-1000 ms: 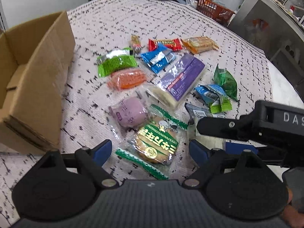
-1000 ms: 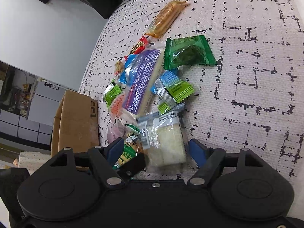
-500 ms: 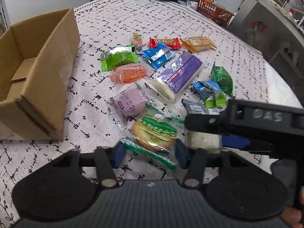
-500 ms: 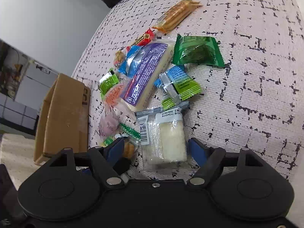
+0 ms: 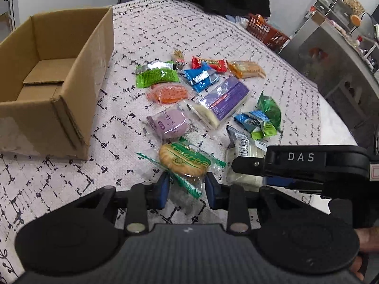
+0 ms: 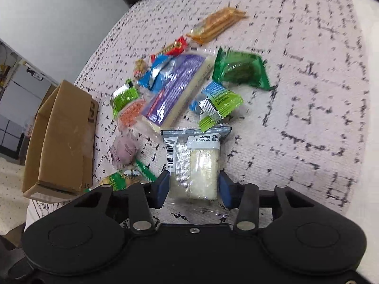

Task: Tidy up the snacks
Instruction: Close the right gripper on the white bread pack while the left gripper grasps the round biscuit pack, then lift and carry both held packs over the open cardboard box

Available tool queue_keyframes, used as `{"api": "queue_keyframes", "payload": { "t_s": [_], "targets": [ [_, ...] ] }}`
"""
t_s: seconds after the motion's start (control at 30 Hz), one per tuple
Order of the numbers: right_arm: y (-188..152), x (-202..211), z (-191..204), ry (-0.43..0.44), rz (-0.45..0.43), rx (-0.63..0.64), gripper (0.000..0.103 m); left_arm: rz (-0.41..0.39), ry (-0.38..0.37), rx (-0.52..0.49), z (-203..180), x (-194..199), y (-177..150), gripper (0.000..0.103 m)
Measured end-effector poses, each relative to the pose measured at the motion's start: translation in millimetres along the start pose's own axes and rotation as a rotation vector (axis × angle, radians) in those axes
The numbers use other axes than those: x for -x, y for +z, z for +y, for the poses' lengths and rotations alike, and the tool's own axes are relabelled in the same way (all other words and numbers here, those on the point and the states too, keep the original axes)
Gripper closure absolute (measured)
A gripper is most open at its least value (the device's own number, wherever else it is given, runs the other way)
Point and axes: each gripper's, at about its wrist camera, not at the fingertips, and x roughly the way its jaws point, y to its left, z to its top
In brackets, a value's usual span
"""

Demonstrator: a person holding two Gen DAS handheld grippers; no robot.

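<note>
- The round biscuit in its clear, green-printed wrapper [image 5: 184, 163] lies on the cloth at the near edge of the snack pile. The left gripper [image 5: 187, 185] has its blue pads pressed in on the wrapper's near end, pinching it.
- It looks light; the film is slick and crinkly, the biscuit inside stiff and likely brittle. I judge a hold across the biscuit's body safer than one on the loose sealed end.
- The white cake in a clear packet [image 6: 193, 170] sits just beside it. The right gripper [image 6: 193, 187] clamps its sides between both pads.
- That block looks soft and crumbly, so a gentle squeeze seems wise.
- Further out lie a mauve round bun [image 5: 169, 124], a purple-labelled flat pack [image 5: 223, 99], an orange pouch [image 5: 169, 93] and small foil sachets, all glossy.
- The open cardboard box [image 5: 78, 75], stiff and matte, stands on the left on the woven, black-flecked tablecloth [image 5: 118, 142].
</note>
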Motion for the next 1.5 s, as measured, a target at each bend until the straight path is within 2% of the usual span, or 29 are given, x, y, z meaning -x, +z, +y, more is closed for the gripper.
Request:
{"api": "queue_keyframes", "payload": {
  "t_s": [0.33, 0.6, 0.63, 0.67, 0.97, 1.03, 1.1, 1.17, 1.23, 1.37, 1.5],
  "targets": [
    [-4.5, 28.5, 16.9, -0.036, -0.060, 0.007, 0.060, -0.067, -0.076, 0.011, 0.7, 27.0, 4.4, 0.076],
    [-10.6, 39.1, 30.0, -0.046, -0.092, -0.012, 0.060, -0.070, -0.107, 0.051, 15.6, 37.3, 3.0, 0.077],
    [-11.1, 41.1, 31.5, -0.045, -0.096, -0.013, 0.060, -0.073, -0.111, 0.055, 16.9, 39.1, 3.8, 0.083],
    [-11.4, 43.2, 33.2, -0.045, -0.100, -0.014, 0.060, -0.077, -0.126, 0.061, 18.4, 41.0, 5.0, 0.099],
    [-10.9, 48.8, 45.0, -0.078, -0.123, -0.004, 0.060, -0.094, -0.172, 0.098, 30.4, 51.5, 10.2, 0.099],
    [-12.7, 48.0, 44.0, -0.084, -0.126, -0.012, 0.060, -0.081, -0.151, 0.105, 35.3, 48.9, 9.1, 0.094],
    [-14.4, 46.7, 40.4, -0.088, -0.123, -0.030, 0.060, -0.047, -0.116, 0.110, 39.3, 42.3, 6.8, 0.083],
    [-15.6, 45.7, 37.6, -0.092, -0.121, -0.044, 0.060, -0.019, -0.107, 0.129, 44.0, 35.7, 3.3, 0.050],
    [-15.6, 44.7, 36.0, -0.089, -0.121, -0.050, 0.060, -0.023, -0.116, 0.137, 45.7, 33.7, 0.0, 0.034],
    [-15.6, 40.0, 35.1, -0.087, -0.112, -0.046, 0.060, -0.035, -0.103, 0.104, 41.0, 31.0, -0.9, 0.024],
    [-16.4, 36.0, 29.9, -0.080, -0.101, -0.060, 0.060, -0.013, -0.078, 0.121, 41.2, 16.4, -5.0, 0.023]
  ]
}}
